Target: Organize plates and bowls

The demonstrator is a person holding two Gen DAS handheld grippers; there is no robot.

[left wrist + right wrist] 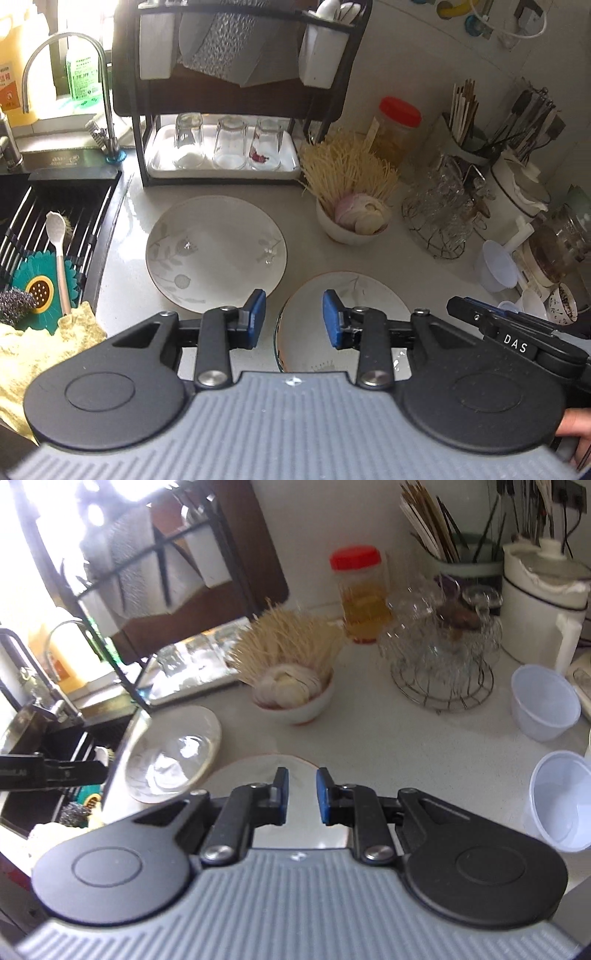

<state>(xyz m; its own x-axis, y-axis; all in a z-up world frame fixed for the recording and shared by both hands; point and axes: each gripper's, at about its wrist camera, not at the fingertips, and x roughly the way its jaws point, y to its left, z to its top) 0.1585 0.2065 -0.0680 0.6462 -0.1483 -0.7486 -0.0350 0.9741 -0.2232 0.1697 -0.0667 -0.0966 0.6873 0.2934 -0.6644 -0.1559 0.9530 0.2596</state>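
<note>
Left gripper (294,317) and right gripper (301,794), jaws spread, hover over two white leaf-patterned ceramic plates (216,247) on the pale countertop (303,258)

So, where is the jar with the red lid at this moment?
In the left wrist view the jar with the red lid stands at the back right of the counter, behind the bowl of thin sticks and left of the chopstick holder.

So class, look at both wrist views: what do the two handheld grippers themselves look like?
Both match. The left gripper and right gripper each have a ribbed grey base, two rounded black housings with circular insets, black linkage arms with silver pivot bolts, and blue-padded jaws. The right one's side, seen from the left view, carries white "DAS" lettering. No cables show.
</note>
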